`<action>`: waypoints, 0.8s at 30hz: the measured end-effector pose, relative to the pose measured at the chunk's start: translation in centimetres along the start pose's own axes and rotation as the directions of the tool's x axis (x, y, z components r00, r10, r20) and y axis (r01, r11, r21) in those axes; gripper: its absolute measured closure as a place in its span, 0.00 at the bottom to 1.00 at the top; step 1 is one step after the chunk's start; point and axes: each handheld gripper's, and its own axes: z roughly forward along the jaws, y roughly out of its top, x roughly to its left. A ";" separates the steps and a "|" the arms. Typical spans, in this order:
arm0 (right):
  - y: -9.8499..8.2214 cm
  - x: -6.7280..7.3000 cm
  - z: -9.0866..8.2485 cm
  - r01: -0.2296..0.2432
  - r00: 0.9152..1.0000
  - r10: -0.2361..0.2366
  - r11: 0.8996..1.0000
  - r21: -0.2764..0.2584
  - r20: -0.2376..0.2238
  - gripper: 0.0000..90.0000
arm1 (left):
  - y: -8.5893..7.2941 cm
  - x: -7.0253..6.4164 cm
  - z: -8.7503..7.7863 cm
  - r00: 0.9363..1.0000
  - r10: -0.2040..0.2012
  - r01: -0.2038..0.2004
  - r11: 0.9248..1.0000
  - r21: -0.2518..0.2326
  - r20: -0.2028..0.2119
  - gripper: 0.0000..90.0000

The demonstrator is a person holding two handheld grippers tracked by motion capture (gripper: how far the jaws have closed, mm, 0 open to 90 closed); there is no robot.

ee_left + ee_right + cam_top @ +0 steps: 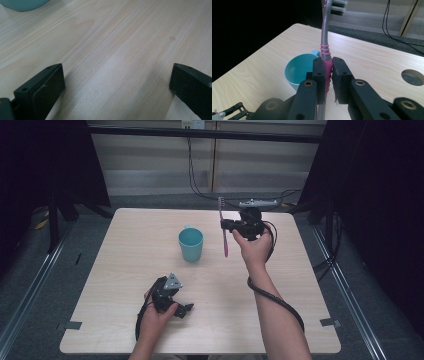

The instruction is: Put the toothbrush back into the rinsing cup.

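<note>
Two tongs: the right tongs [329, 72] are clamped on a pink toothbrush [325, 50] held upright, bristles topmost, above and just beside a teal cup [299, 71]. Left tongs [176, 306] rest spread apart on the pale wooden table [125, 250], nothing between them; dark curtains flank the room.

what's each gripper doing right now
left gripper: open, empty, low over the table.
right gripper: shut on the pink-and-grey plastic toothbrush, held upright.

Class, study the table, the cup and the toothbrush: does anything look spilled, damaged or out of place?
Nothing stands out. The teal cup stands upright on the table, and the right hand-held gripper holds the pink toothbrush upright, head up.
</note>
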 end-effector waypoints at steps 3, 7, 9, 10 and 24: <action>0.2 0.0 0.3 -0.001 1.000 0.001 1.000 -0.006 -0.008 0.90 | 0.0 0.0 0.0 1.000 0.000 0.000 1.000 0.001 0.000 0.00; 0.3 0.1 0.4 -0.007 1.000 0.006 1.000 -0.016 -0.010 0.90 | 0.0 0.0 0.0 1.000 0.000 0.000 1.000 0.001 0.000 0.00; 0.4 0.0 0.6 -0.008 1.000 0.008 1.000 -0.020 -0.012 0.90 | 0.0 0.0 0.0 1.000 -0.001 0.001 1.000 0.000 0.000 0.00; 0.4 0.0 0.6 -0.008 1.000 0.008 1.000 -0.021 -0.011 0.90 | 0.0 0.0 0.0 1.000 -0.001 0.001 1.000 0.000 0.000 0.00; 0.9 0.3 1.3 -0.008 1.000 0.008 0.999 -0.033 -0.010 0.90 | 0.0 0.0 0.0 1.000 0.000 0.000 1.000 -0.001 -0.001 0.00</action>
